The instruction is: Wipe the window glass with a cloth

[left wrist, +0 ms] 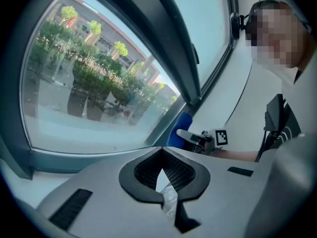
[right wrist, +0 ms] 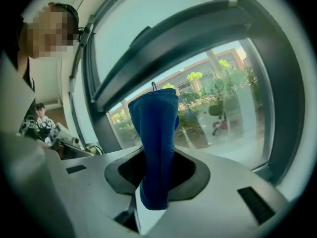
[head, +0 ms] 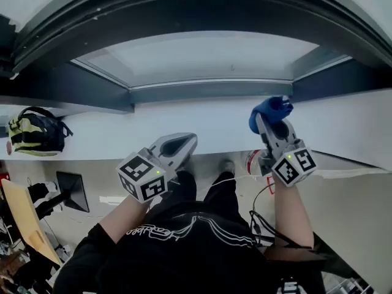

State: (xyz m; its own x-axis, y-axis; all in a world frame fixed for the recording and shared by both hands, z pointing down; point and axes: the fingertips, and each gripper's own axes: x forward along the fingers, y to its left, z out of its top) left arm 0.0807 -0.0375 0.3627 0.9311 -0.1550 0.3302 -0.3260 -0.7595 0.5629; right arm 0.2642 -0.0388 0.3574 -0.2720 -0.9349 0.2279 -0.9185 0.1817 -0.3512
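Right gripper (head: 267, 122) clamps a blue terry cloth (head: 270, 109) near the clear window glass (head: 202, 57); left gripper (head: 182, 142) closed, empty. Risk: cloth slipping free under wiping pressure.

white sill (head: 153, 127) below dark-framed window (head: 202, 57)

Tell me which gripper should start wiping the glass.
Right. The right gripper is shut on the blue cloth and sits nearer the window glass. The left gripper is shut with no cloth and is farther back.
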